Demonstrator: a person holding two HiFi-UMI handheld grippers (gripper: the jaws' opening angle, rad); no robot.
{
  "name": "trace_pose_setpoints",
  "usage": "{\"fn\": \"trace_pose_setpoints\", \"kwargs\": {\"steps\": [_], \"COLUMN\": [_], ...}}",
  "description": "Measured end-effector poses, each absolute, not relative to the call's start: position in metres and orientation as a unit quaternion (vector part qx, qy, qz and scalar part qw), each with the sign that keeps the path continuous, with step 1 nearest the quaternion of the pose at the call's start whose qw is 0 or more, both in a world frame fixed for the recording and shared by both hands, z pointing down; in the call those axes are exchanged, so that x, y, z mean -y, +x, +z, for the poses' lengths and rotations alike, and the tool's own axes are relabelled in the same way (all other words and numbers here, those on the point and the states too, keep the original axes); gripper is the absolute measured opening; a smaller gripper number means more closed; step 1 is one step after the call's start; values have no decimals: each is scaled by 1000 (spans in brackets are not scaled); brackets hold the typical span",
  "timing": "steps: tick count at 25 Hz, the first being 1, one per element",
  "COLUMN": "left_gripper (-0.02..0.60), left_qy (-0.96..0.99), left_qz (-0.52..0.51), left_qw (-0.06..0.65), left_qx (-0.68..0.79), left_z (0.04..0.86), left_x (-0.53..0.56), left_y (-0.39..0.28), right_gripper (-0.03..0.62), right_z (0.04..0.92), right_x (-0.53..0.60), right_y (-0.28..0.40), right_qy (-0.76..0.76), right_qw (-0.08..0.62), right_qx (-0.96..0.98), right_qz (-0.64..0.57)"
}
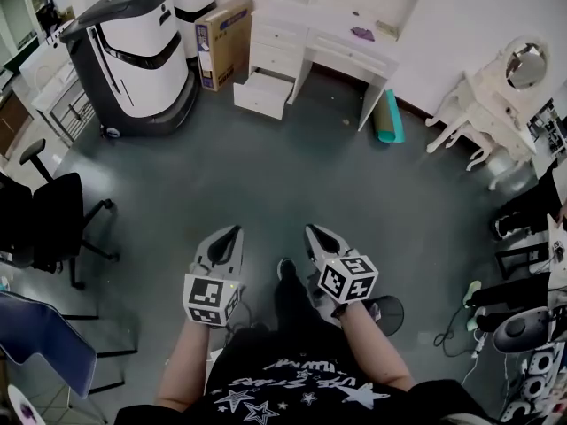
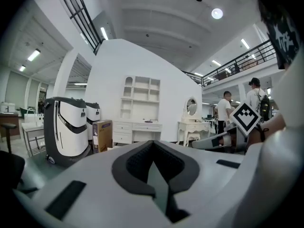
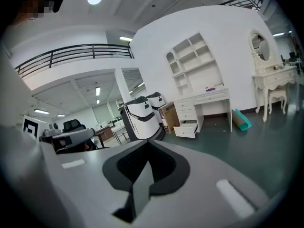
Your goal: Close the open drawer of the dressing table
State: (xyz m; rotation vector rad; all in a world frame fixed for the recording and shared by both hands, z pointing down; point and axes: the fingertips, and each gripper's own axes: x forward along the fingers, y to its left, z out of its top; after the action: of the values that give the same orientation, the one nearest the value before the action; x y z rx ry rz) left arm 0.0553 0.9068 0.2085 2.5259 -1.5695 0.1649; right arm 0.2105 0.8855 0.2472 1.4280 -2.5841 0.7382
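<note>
Grey left gripper (image 1: 236,232) and right gripper (image 1: 312,231) show fingers fully together, empty, far from the open drawer (image 1: 262,95).

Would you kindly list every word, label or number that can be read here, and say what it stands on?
Nothing reads clearly.
Cardboard box: purple label, print too small to read.
Person's black shirt: white lettering with stars, upside down, too blurred to read.
Marker cubes on left hand-held gripper and right hand-held gripper: square patterns only, no words.
</note>
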Motion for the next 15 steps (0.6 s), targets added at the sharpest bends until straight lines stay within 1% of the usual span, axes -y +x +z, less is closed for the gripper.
{"fn": "trace_pose_setpoints", "kwargs": {"steps": [3,6,9,15], "left_gripper": [9,9,9,9], "left_qy": [842,838,835,828], "left_qz": [66,78,88,90], "left_qw": [84,85,85,92], "left_qx": [528,533,536,545], "left_z": [212,216,220,219], "left_x": [-888,-861,-827,-762], "left_y": [56,57,61,68], "right_gripper": [3,3,3,3], "right_z": [246,251,260,258], "right_x": [-859,-831,-794,-723], "right_y": [207,206,214,228], "right_qy": [459,448,450,448], "right_qw": [41,49,59,58], "right_qx": [853,857,853,853], "right_qz": [247,248,256,260]}}
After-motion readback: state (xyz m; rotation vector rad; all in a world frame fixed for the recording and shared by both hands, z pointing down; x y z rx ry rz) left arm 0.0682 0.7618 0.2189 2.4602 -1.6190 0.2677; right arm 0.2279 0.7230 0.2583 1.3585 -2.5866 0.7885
